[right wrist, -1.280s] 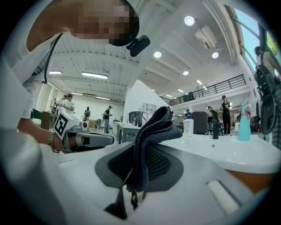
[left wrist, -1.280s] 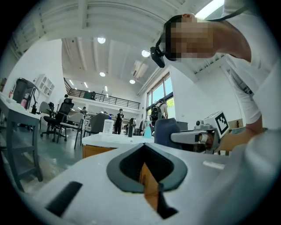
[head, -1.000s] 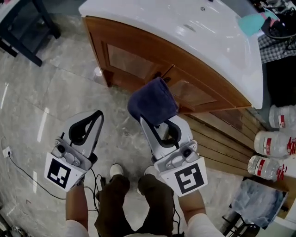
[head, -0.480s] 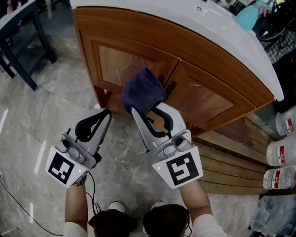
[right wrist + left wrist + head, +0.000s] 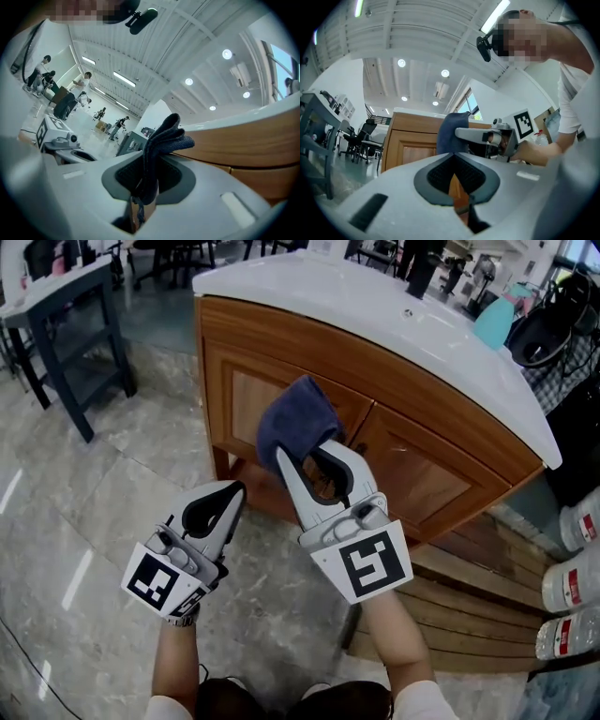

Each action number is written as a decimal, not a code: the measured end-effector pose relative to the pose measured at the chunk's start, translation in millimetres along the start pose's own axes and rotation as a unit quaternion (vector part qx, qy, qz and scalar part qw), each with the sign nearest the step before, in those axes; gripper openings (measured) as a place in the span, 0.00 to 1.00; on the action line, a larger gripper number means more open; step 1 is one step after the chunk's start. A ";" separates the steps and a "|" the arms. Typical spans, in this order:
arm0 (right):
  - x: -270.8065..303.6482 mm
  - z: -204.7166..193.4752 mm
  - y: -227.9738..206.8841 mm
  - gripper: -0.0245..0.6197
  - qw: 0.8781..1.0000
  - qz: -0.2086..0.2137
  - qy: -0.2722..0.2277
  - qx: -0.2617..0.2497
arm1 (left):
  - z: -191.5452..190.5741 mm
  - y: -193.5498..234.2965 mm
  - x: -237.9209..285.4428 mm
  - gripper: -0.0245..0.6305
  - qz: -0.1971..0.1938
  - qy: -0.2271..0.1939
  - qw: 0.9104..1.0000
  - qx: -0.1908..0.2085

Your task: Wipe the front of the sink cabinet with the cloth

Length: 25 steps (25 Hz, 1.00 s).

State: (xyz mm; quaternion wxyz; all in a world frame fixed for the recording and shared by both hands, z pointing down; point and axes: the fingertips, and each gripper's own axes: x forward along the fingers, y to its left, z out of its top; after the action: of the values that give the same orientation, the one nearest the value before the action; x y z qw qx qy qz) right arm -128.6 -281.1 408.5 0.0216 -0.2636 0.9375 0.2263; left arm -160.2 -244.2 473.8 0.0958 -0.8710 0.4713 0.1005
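Grey marbled floor tiles (image 5: 84,521) ran up to the foot of the wooden sink cabinet (image 5: 412,465); white counter (image 5: 375,306) on top of it, with a teal object (image 5: 494,320) near its far right end; dark table (image 5: 66,296) stood well apart at the left; clear bottles with red labels (image 5: 572,587) stood at the right edge, beside a low rack of wooden slats (image 5: 469,606).

Right gripper (image 5: 309,454) was raised toward the cabinet front, its jaws pressed together on the dark blue cloth (image 5: 295,423); the right gripper view showed the fabric pinched between the pads, the rest bunched and folded over the tips; in the head view the cloth sat in front of the upper part of the cabinet, about where the two door panels meet; contact between cloth and wood could not be made out.

Left gripper (image 5: 234,486) was held lower and to the left, above the floor, pointing toward the cabinet's left door; its jaws were together at the tips, nothing between them, only a thin slit showing wood beyond; it was clear of both the cabinet and the cloth; the two grippers were side by side, not touching.
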 end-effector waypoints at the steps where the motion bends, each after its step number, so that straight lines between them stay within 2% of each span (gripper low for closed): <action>1: 8.9 3.1 -0.3 0.13 1.000 0.003 0.006 -0.009 | 1.9 0.2 -1.6 0.03 0.002 -0.002 1.000 0.000; 5: 54.7 10.8 8.7 0.13 0.999 0.015 0.030 -0.033 | 6.9 2.1 -10.8 0.03 0.017 -0.007 1.000 -0.005; 8: 91.9 20.5 20.0 0.13 0.998 0.023 0.017 -0.050 | 17.6 4.8 -15.9 0.03 0.030 -0.015 0.999 -0.010; 12: 129.1 23.1 22.4 0.13 0.999 0.024 0.024 -0.042 | 33.8 3.7 -24.8 0.03 0.039 -0.028 0.999 -0.006; 19: 172.3 17.6 11.4 0.13 0.999 0.006 0.048 -0.025 | 54.2 3.1 -50.2 0.03 0.056 -0.025 0.998 0.012; 25: 186.4 2.8 -11.2 0.13 0.995 -0.041 0.086 -0.003 | 63.2 -4.0 -51.8 0.03 0.055 -0.025 0.998 0.028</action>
State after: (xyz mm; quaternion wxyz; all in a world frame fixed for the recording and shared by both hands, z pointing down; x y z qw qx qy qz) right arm -283.5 -378.7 371.6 -0.0510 -0.3206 0.9235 0.2044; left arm -189.9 -184.0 427.0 0.1264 -0.8377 0.5190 0.1136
